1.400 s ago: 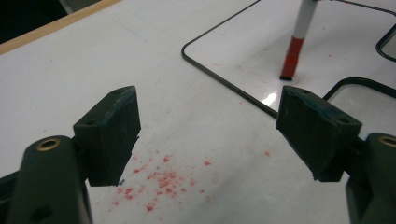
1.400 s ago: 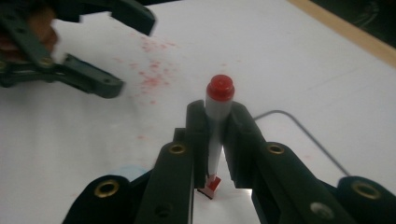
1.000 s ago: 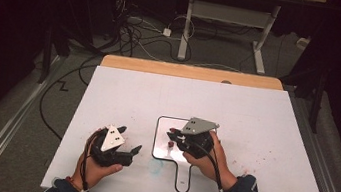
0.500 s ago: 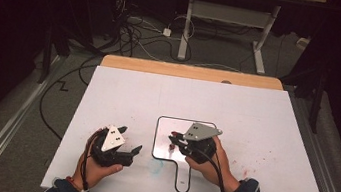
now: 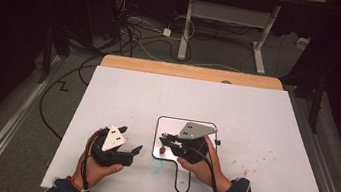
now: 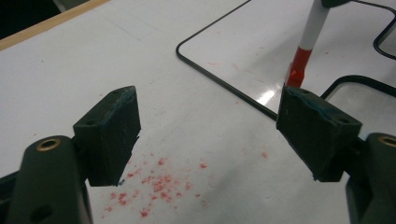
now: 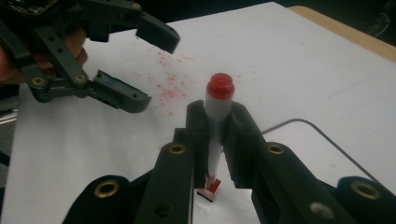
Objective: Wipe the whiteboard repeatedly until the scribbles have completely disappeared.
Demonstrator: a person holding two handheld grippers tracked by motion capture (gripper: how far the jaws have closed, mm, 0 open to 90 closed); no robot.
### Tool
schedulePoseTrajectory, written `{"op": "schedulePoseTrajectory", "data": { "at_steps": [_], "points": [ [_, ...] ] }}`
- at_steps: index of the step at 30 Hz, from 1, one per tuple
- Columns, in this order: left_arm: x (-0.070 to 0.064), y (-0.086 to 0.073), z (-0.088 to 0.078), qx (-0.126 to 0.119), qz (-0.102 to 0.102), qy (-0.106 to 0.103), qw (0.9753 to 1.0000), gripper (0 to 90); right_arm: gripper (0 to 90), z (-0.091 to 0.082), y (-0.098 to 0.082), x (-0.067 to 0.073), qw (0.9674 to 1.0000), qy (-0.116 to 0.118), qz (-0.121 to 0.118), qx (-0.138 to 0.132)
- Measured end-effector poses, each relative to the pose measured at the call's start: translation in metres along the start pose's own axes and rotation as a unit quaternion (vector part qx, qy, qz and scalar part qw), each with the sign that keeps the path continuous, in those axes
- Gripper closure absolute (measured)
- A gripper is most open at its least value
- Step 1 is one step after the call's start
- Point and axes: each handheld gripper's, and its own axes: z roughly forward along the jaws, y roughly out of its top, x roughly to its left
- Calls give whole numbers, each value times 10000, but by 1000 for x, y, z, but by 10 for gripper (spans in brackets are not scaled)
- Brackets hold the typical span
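On the white surface, near its front edge, lies a small whiteboard with a black border and a handle, and the right gripper holds a red marker over it. The fingers of this gripper are closed on the white body of the marker, as the right gripper view shows clearly: the red cap end stands up above the fingers and the red tip points down to the glossy board. Whether the tip touches the board, I cannot tell for sure; from the left gripper view the marker stands tilted with its tip very close to it. The left gripper waits just beside the board, on the left, and its fingers are open with nothing between them. Small red spots are on the surface under it. I judge that the step in hand is writing or drawing on the board. The next move, I think, calls for pressing the tip lightly and pulling it along while the grip stays firm, and maybe the left gripper should steady the board so that it does not slide.
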Motion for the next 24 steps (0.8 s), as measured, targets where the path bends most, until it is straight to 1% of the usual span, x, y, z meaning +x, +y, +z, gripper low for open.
{"op": "schedulePoseTrajectory", "data": {
  "at_steps": [2, 4, 5, 6, 7, 8, 10, 11, 12, 14, 17, 19, 21, 23, 24],
  "points": [
    [0, 0, -1, -20, 5, -2, 10000, 208, 816, 4, 2, 3, 10000, 49, -74, -14],
    [0, 0, -1, -19, 8, -2, 10000, 209, 816, 8, 4, 0, 9999, 28, -159, -2],
    [0, 0, -1, -18, 9, -8, 10000, 209, 816, 10, 6, -2, 9998, -16, -214, 25],
    [0, 0, 0, -17, 10, -11, 10000, 208, 817, 12, 8, -5, 9995, -123, -300, 39],
    [0, 0, 0, -16, 15, -14, 10000, 208, 816, 14, 9, -9, 9993, -184, -320, 21],
    [0, 0, 0, -16, 20, -16, 10000, 208, 816, 17, 9, -14, 9994, -226, -281, 6],
    [0, 0, 0, -18, 22, -19, 10000, 208, 816, 20, 11, -22, 9990, -330, -296, -9],
    [0, 0, 0, -12, 25, -19, 10000, 208, 817, 22, 11, -25, 9990, -360, -261, -51],
    [1, 0, 0, -2, 28, -25, 10000, 208, 817, 24, 11, -29, 9990, -381, -218, -93],
    [1, -1, 0, 4, 33, -21, 10000, 208, 817, 28, 12, -33, 9986, -471, -207, -123],
    [1, -1, 0, -5, 35, -28, 10000, 208, 817, 32, 13, -38, 9979, -575, -234, -167],
    [1, -1, -1, -15, 21, -28, 10000, 208, 817, 33, 13, -40, 9977, -631, -170, -166],
    [2, -2, 0, -8, 12, -29, 10000, 208, 816, 33, 13, -42, 9977, -640, -165, -176],
    [2, -2, 0, 8, 19, -27, 10000, 208, 816, 31, 13, -41, 9979, -617, -138, -124],
    [2, -2, 0, 14, 14, -31, 10000, 208, 816, 30, 13, -40, 9983, -550, -133, -119]
  ]
}}
